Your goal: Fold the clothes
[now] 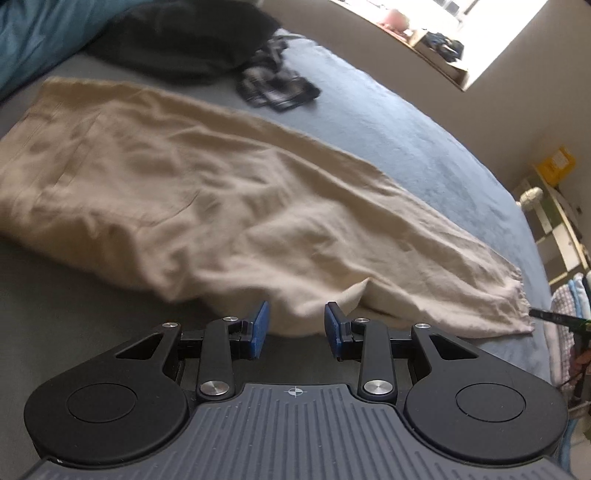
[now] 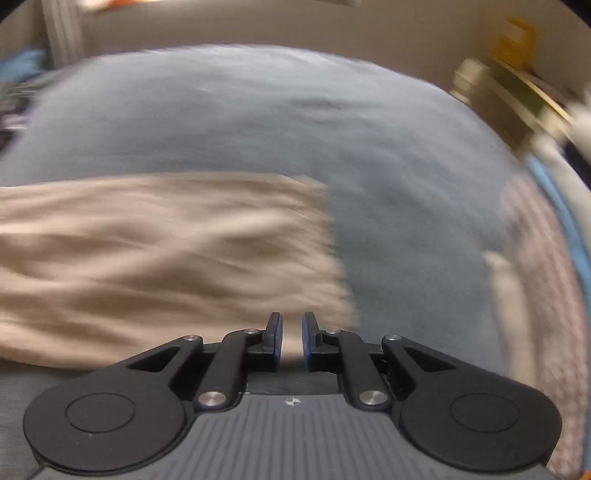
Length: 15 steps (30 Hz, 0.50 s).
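Bedroom, one bed with a blue-grey sheet [image 1: 388,125], taken as the landmark for everything below.

Item 1: beige trousers [image 1: 177,177], one pair, lying flat and creased along the bed's middle, waistband toward the pillows, leg hem toward the bed's foot. In the right wrist view the same trousers [image 2: 166,258] show blurred, their hem edge ending partway across the sheet [image 2: 332,122].

Item 2: black garment [image 1: 184,40], one heap, at the head of the bed, beyond the trousers.

Item 3: dark patterned garment [image 1: 277,83], one crumpled piece, on the bed just beside the black heap.

Item 4: teal bedding [image 1: 44,33], one piece, at the bed's head corner.

Item 5: left gripper [image 1: 295,326], one, hanging over the near edge of the bed at the trousers' lower leg. Two blue pads [image 1: 260,325] stand clearly apart; cloth lies beyond them, nothing pinched.

Item 6: right gripper [image 2: 291,341], one, over the near edge of the bed at the hem corner. Its two pads sit close with a narrow gap; beige shows through that gap, but blur hides whether cloth is pinched.

Item 7: window sill [image 1: 439,44], one, on the wall past the bed, cluttered.

Item 8: shelf unit [image 1: 554,221], one, off the foot of the bed, one yellow box [image 1: 556,164] on top.
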Tool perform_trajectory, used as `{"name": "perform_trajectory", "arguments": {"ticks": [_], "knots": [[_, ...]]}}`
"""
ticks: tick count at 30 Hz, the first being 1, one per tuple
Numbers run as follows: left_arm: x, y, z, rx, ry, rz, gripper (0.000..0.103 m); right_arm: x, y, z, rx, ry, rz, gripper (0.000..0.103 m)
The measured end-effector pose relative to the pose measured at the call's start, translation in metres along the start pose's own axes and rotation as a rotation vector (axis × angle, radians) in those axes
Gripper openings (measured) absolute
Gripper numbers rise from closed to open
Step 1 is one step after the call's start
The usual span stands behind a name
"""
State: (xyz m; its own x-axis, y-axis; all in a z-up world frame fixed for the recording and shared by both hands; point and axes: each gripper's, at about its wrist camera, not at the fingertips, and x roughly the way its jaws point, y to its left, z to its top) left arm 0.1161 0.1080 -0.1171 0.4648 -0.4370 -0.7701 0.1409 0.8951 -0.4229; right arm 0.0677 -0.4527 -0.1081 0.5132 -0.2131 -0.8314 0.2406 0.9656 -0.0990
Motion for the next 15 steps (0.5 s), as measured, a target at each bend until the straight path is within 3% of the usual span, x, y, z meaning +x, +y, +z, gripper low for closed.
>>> {"name": "perform_trajectory", "arguments": {"ticks": [4,7,9,13,15], "knots": [[-0.006,0.002,-0.013,-0.028,0.004,-0.006,0.033,0.014,0.077,0.023,-0.164,-0.038,0.105,0.014],[-0.007,0.002,-0.02,-0.014,0.01,-0.009,0.033,0.04,0.101,0.029,-0.235,-0.002,0.09,0.014],[-0.007,0.003,-0.023,0.005,0.014,-0.011,0.033,0.048,0.077,0.028,-0.149,-0.001,0.044,0.02],[-0.001,0.01,-0.015,0.023,0.007,-0.039,0.033,0.049,-0.017,0.021,0.227,0.024,-0.1,0.021],[0.006,0.011,-0.008,0.032,0.003,-0.05,0.033,0.044,-0.047,0.018,0.339,0.032,-0.161,0.022]]}}
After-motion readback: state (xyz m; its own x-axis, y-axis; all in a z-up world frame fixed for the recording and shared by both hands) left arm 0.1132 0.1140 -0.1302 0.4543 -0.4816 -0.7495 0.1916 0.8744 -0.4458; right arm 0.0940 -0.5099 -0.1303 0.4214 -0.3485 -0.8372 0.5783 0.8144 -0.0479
